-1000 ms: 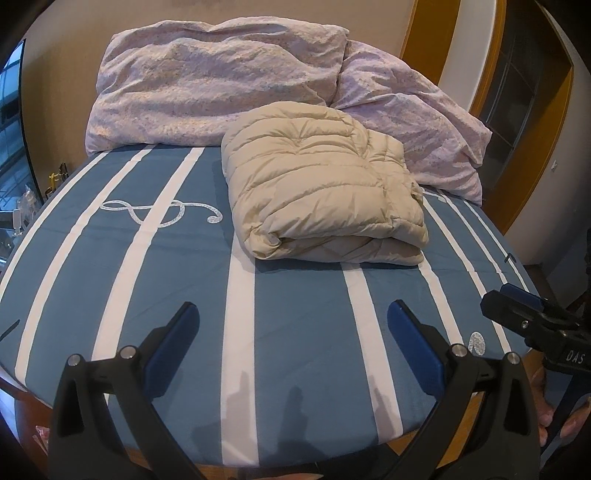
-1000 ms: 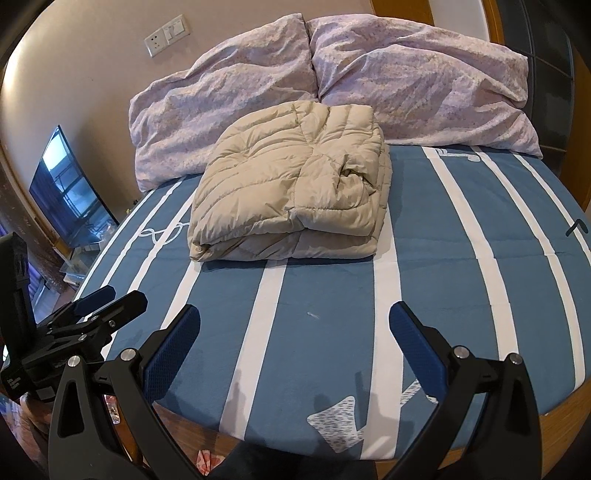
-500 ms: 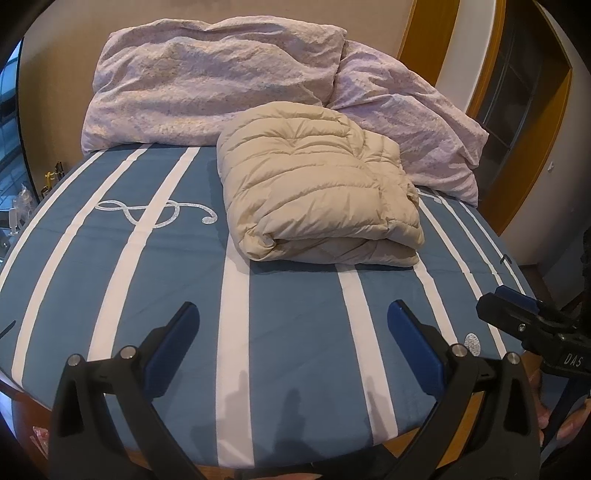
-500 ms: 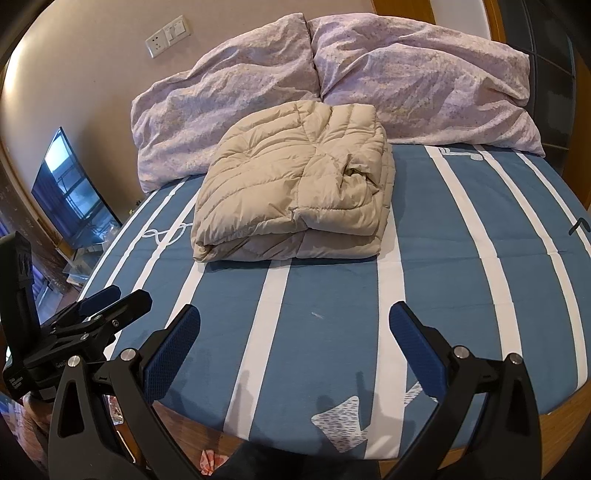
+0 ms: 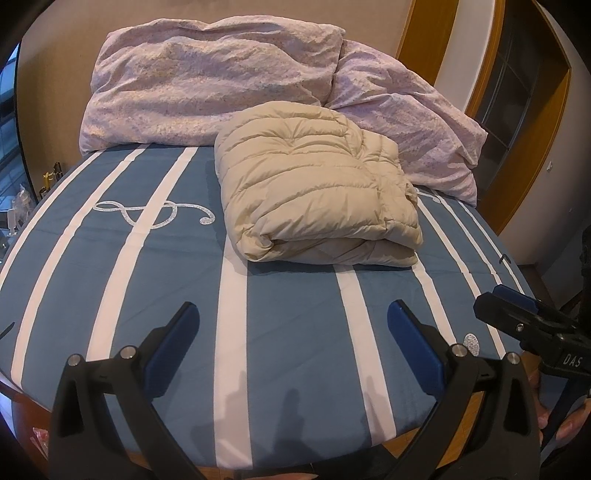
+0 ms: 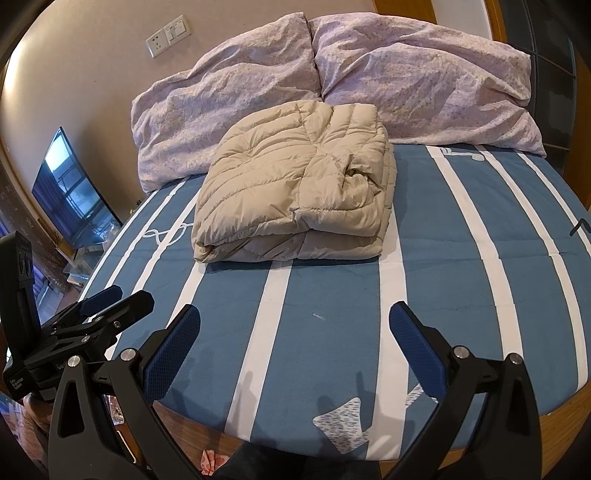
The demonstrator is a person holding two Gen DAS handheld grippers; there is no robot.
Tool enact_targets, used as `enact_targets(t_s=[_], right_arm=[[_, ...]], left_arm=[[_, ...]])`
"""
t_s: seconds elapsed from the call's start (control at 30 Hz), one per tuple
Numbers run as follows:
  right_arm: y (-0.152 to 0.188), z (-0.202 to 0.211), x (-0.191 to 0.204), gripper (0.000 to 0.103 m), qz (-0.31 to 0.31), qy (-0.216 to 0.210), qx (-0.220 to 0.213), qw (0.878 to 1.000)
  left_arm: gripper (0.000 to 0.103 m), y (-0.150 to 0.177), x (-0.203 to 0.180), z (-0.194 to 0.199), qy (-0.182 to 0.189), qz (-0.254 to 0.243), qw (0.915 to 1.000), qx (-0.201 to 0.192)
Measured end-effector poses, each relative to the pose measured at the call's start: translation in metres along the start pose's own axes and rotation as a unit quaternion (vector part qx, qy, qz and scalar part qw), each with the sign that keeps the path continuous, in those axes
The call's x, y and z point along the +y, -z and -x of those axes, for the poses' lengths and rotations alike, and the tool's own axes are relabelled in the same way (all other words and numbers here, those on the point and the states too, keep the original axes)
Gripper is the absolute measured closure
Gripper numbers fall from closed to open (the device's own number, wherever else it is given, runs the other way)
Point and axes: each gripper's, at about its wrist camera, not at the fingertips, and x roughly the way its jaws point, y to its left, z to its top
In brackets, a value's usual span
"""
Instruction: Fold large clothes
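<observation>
Two hand-held grippers hover above the near edge of a bed, both empty. Left gripper (image 5: pixel 293 332): black frame with blue ribbed pads (image 5: pixel 170 347), jaws spread wide, touching nothing; the bedcover shows between the fingers. Right gripper (image 6: pixel 295 334): same build, jaws equally wide apart, nothing held or touched. In the right wrist view the left gripper appears low and to the left; in the left wrist view the right gripper appears low and to the right, its jaw gap not readable from that angle.

Ahead of both grippers, well apart from the fingertips, lies the folded beige quilted down jacket (image 5: pixel 314 192), a thick rectangular bundle resting flat on the blue bedcover with white lengthwise stripes (image 5: pixel 291 332). Its rolled fold edge faces the grippers; its long axis appears to run roughly crosswise to the stripes, left to right before the grippers, with the far end touching the pillows. From the right gripper the jacket (image 6: pixel 295 188) sits slightly left of centre; from the left gripper, slightly right of centre.

Beyond the jacket, two rumpled pale lilac pillows (image 6: pixel 406 74) lean against the beige wall. A white treble-clef motif (image 5: pixel 147 214) marks the cover left of the jacket. A wall socket plate (image 6: pixel 170 35) and a dark television screen (image 6: pixel 70 192) lie far left of the right gripper.
</observation>
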Motion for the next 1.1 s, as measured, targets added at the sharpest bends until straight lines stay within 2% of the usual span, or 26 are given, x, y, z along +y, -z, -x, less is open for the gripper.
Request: enact_targets(t_s=[1.1], right_arm=[[-0.0011,-0.0055,-0.001,0.001,-0.001,-0.004,0.005,1.0]], left_arm=[[0.002,0.0009,-0.0034,-0.0087,0.003,0.0,1.0,0.006]])
